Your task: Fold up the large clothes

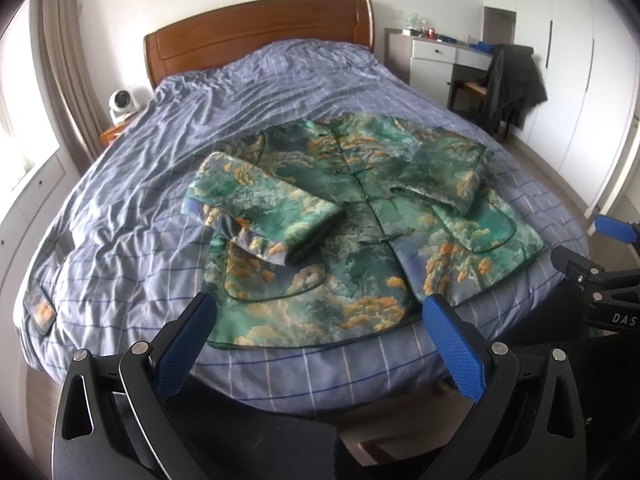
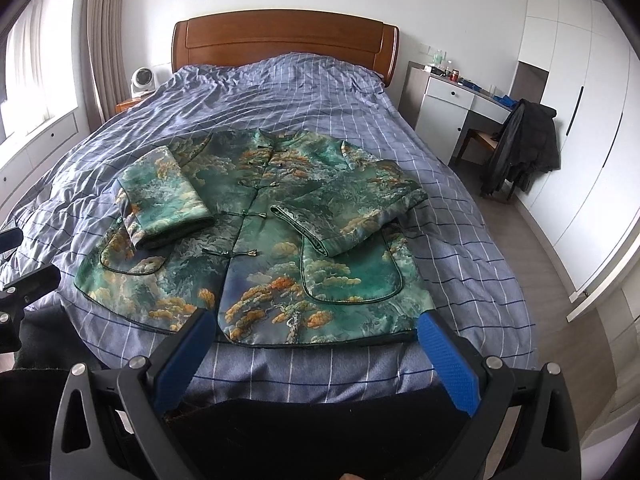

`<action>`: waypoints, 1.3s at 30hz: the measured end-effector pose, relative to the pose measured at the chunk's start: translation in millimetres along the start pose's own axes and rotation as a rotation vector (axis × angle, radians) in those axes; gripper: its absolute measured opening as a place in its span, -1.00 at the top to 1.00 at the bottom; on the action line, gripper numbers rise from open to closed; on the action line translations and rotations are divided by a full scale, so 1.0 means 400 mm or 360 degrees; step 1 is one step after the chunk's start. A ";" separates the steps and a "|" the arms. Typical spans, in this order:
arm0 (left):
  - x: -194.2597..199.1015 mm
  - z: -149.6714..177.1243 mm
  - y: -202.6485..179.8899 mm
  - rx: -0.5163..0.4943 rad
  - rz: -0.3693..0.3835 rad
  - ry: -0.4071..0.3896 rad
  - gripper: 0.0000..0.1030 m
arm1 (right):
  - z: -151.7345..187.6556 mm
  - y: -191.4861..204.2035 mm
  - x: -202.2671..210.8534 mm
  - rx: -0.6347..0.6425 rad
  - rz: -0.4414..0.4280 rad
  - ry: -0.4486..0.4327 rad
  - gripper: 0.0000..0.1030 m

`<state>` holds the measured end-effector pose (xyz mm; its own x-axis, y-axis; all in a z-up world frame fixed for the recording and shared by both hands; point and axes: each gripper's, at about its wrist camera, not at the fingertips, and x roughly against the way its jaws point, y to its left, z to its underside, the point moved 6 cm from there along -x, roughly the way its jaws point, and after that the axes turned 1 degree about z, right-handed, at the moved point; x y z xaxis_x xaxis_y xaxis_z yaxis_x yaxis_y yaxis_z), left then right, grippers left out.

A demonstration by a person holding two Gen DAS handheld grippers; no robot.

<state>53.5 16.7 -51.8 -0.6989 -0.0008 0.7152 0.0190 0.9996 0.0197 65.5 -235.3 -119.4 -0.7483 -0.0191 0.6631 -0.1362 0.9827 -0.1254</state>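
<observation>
Hovering: both tools hang over the foot edge of the bed (image 1: 120, 160), neither touching cloth.
Left gripper (image 1: 320, 320): fingers spread wide apart, nothing between them, aimed at the hem of the jacket (image 1: 360, 220).
Right gripper (image 2: 316, 336): fingers likewise wide apart and empty, framing the hem on its own side.
Jacket position: lying front-up on the checked bed cover, collar toward the wooden headboard (image 2: 284, 40), hem close to the foot edge, roughly midway between the two side edges.
Done so far: both sleeves are folded inward across the front; the left sleeve (image 1: 260, 208) lies over the left chest and pocket, the right sleeve (image 2: 348, 216) crosses above the right pocket. The frog buttons down the middle look fastened.
Left to do: the body is full length and unfolded; by my judgement the hem must be brought up toward the collar, perhaps with the sides turned in first.
Progress estimate: about midway, sleeves in, body fold not yet begun.
Small patterned piece (image 1: 40, 312): lies at the bed's left foot corner, purpose unclear.
</observation>
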 end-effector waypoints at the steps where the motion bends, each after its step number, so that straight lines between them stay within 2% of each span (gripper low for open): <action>1: -0.001 0.001 0.001 0.0000 -0.0001 0.0002 -0.99 | 0.001 -0.001 0.001 0.0001 0.0002 0.0002 -1.00; 39: -0.005 0.002 -0.003 -0.0005 -0.0005 0.0016 -0.99 | 0.012 -0.001 -0.010 0.0001 0.0011 0.0035 -1.00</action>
<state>54.4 15.6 -54.0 -0.6916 -0.0042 0.7223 0.0193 0.9995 0.0243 65.6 -236.4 -125.5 -0.7347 -0.0086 0.6784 -0.1317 0.9827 -0.1302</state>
